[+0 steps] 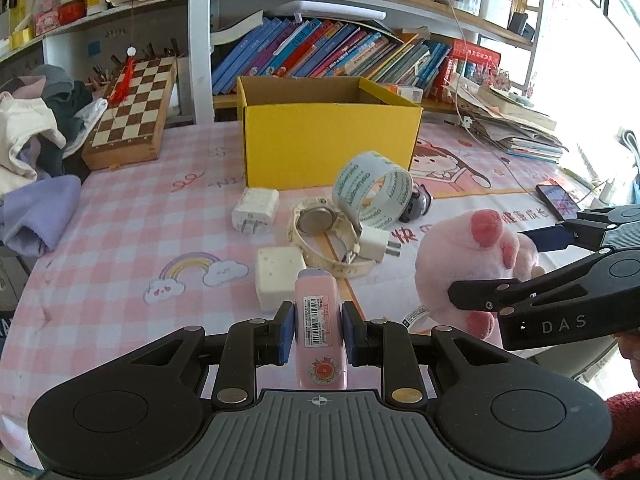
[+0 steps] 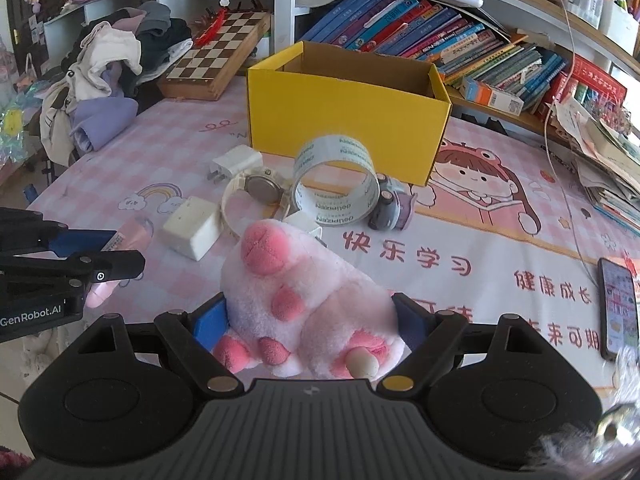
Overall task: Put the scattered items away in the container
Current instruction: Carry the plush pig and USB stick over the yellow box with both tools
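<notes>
My left tool (image 1: 317,330) is clenched on a pink bottle (image 1: 320,332), its blue pads pressing both sides of the barcode label. My right tool (image 2: 310,318) is grasping a pink plush paw (image 2: 304,300), which fills the gap between its fingers. I cannot tell if either thing is lifted off the surface (image 1: 120,240).

The yellow box (image 1: 328,136) stands open toward the far edge of the surface, in front of the bookshelf. Between the box and my tools lie the other scattered things: a roll of tape (image 1: 374,192) standing on its edge, a white watch (image 1: 320,224), two white chargers (image 1: 255,210) (image 1: 376,243), a white block (image 1: 280,278) just beside the bottle, and a small dark watch (image 2: 386,204) behind the tape. A phone (image 2: 618,308) lies near the right edge.
</notes>
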A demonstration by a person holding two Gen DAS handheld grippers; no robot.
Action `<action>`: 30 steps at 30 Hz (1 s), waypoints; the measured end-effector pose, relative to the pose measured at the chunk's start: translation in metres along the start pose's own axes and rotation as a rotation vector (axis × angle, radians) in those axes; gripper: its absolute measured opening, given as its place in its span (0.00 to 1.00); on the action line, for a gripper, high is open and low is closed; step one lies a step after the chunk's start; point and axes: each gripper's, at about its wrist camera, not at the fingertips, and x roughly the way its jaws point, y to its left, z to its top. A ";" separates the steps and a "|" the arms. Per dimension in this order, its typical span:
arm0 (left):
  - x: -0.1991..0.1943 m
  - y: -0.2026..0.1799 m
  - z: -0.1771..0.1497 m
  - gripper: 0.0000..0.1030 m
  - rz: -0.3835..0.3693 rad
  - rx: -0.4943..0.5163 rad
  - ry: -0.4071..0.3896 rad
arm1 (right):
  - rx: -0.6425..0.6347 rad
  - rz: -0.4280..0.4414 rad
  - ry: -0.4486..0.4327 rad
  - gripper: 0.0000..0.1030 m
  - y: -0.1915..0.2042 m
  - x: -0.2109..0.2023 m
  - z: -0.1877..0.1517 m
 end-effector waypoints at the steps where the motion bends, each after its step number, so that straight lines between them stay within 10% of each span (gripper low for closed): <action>1: 0.001 -0.001 0.003 0.23 0.004 0.003 -0.004 | -0.003 0.005 -0.003 0.82 -0.002 0.002 0.002; 30: 0.050 -0.029 0.121 0.23 0.060 0.119 -0.109 | -0.145 0.095 -0.137 0.82 -0.099 0.028 0.118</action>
